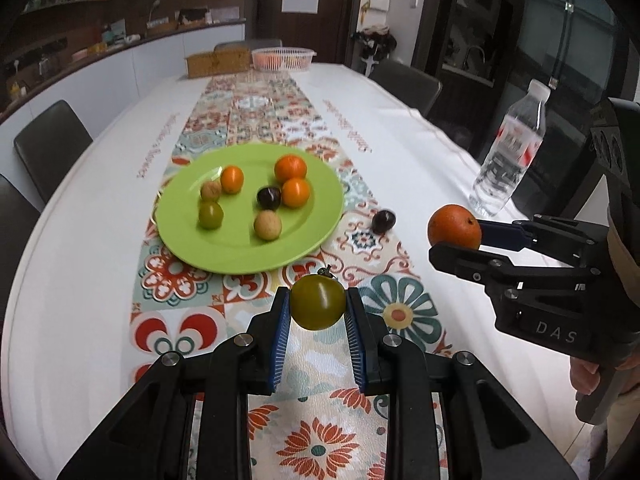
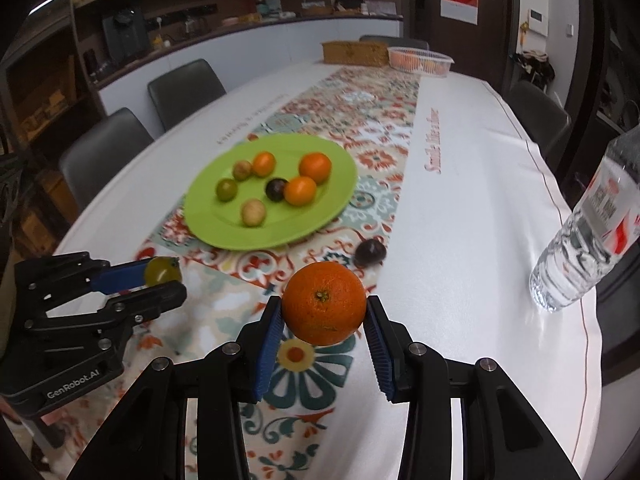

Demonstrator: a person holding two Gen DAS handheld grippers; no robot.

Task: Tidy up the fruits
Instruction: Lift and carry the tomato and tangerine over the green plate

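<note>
My left gripper (image 1: 318, 304) is shut on a green tomato (image 1: 317, 301) and holds it above the patterned runner, just short of the green plate (image 1: 240, 252). The left gripper (image 2: 162, 280) and its tomato (image 2: 162, 271) also show in the right wrist view. My right gripper (image 2: 324, 312) is shut on an orange (image 2: 324, 302), held above the runner; it shows in the left wrist view too (image 1: 454, 238), with the orange (image 1: 454, 226). The plate (image 2: 224, 232) holds several small fruits. A dark plum (image 1: 384, 221) (image 2: 370, 252) lies on the runner right of the plate.
A clear water bottle (image 1: 508, 152) (image 2: 588, 232) stands near the table's right edge. A woven box (image 1: 216, 62) and a white basket (image 1: 282, 58) sit at the far end. Dark chairs (image 1: 52, 140) line the table's sides.
</note>
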